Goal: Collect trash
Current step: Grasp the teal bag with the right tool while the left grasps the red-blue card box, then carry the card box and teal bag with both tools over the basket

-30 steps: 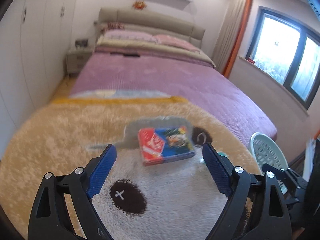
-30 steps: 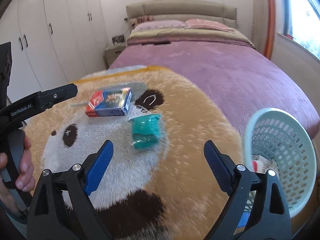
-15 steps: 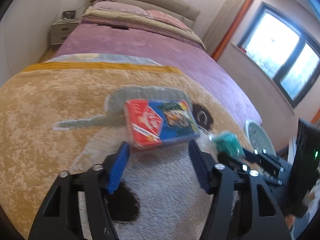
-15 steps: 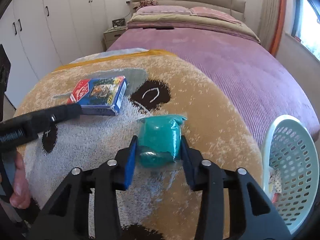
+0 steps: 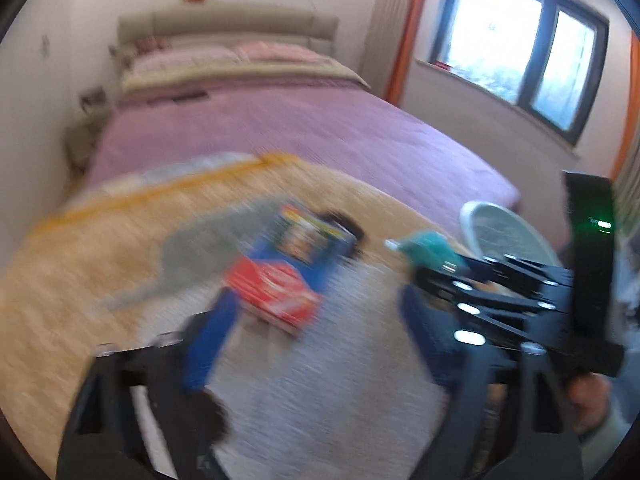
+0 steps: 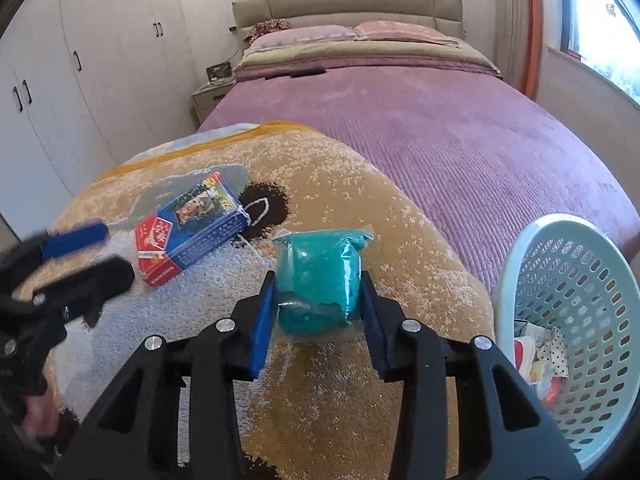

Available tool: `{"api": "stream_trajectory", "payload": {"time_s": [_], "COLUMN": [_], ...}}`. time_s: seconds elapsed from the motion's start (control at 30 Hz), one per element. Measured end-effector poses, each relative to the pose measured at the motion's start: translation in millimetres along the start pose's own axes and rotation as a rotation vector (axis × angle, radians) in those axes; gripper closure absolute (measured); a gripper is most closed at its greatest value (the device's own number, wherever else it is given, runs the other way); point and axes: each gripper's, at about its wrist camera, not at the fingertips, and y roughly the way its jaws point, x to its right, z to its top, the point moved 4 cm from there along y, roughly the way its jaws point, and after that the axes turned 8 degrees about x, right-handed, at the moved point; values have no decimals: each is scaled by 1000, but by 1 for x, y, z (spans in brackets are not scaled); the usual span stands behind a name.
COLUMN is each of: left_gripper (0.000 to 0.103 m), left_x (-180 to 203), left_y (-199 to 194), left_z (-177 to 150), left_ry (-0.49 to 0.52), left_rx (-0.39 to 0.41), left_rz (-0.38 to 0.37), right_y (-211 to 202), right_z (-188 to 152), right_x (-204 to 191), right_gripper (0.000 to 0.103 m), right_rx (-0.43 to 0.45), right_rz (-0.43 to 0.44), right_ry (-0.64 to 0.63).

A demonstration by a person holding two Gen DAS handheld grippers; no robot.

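Observation:
My right gripper point(image 6: 318, 304) is shut on a teal packet in clear wrap point(image 6: 318, 276), held just above the panda blanket point(image 6: 360, 208). The packet also shows in the blurred left wrist view point(image 5: 428, 246). A red and blue box point(image 6: 192, 226) lies on the blanket to the left; in the left wrist view the box point(image 5: 288, 268) lies just ahead of my left gripper point(image 5: 316, 340), whose jaws stand wide apart and hold nothing. My left gripper shows in the right wrist view point(image 6: 76, 256) beside the box.
A pale green perforated basket point(image 6: 520, 272) with several scraps inside stands at the right, off the bed's edge. A purple bedspread point(image 6: 440, 128), pillows and headboard lie beyond. White wardrobes point(image 6: 80, 60) line the left wall. A window point(image 5: 520, 48) is on the right.
My right gripper closed on the teal packet and lifted it slightly. My left gripper narrowed around the box, then swung and now stands wide open; the box sits turned on the blanket.

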Motion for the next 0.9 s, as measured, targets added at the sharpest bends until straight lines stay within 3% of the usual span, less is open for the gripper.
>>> {"api": "stream_trajectory", "payload": {"time_s": [0.1, 0.2, 0.33, 0.43, 0.5, 0.7, 0.9], "left_gripper": [8, 8, 10, 22, 29, 36, 38], "left_x": [-2, -9, -14, -14, -14, -11, 3], "left_y": [17, 43, 62, 67, 70, 67, 47], "left_z": [3, 2, 1, 0, 1, 1, 10], "left_ry": [103, 67, 61, 59, 68, 85, 53], "left_rx": [-12, -89, -129, -145, -143, -154, -83], "left_rz": [61, 25, 0, 7, 24, 77, 44], "right_y": [0, -3, -6, -5, -5, -8, -31], "right_z": [1, 1, -1, -1, -1, -1, 3], "right_x": [-1, -3, -6, -6, -4, -5, -6], "right_gripper": [66, 66, 66, 66, 66, 66, 66], "right_rx": [4, 18, 35, 33, 33, 46, 175], "right_rz": [3, 5, 4, -4, -2, -9, -69], "right_ry": [-3, -13, -29, -27, -18, -15, -34]}}
